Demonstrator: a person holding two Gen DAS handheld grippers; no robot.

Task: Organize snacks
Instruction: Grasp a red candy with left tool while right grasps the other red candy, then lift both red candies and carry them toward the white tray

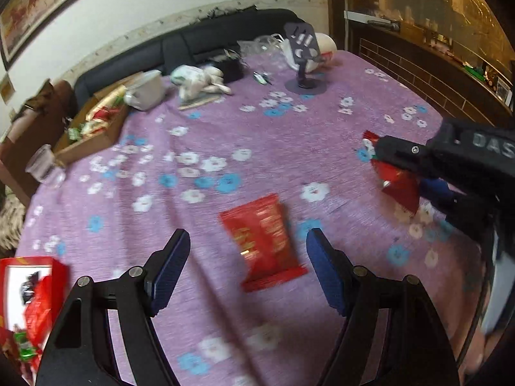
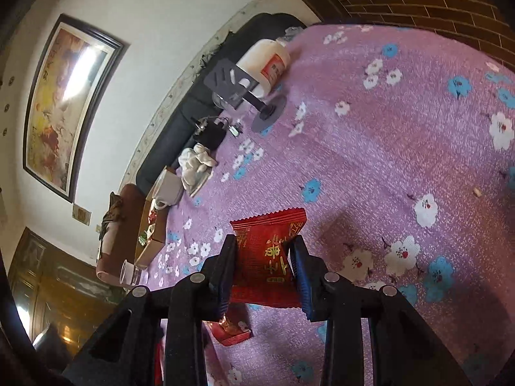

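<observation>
The task looked partly done. A red box (image 1: 32, 292) at the table's (image 1: 257, 148) near-left edge already held red packets. The right gripper (image 2: 262, 257) was pinched on one red packet (image 2: 268, 251), lifted off the cloth. The left gripper (image 1: 248, 270) hung wide and empty over another packet (image 1: 262, 241) lying flat mid-table, not yet gathered.

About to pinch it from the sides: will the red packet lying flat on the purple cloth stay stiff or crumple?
The red packet looks thin, glossy film, so it will probably crumple and may slip. The matching packet in the right gripper bows between the pads, likely light.
</observation>
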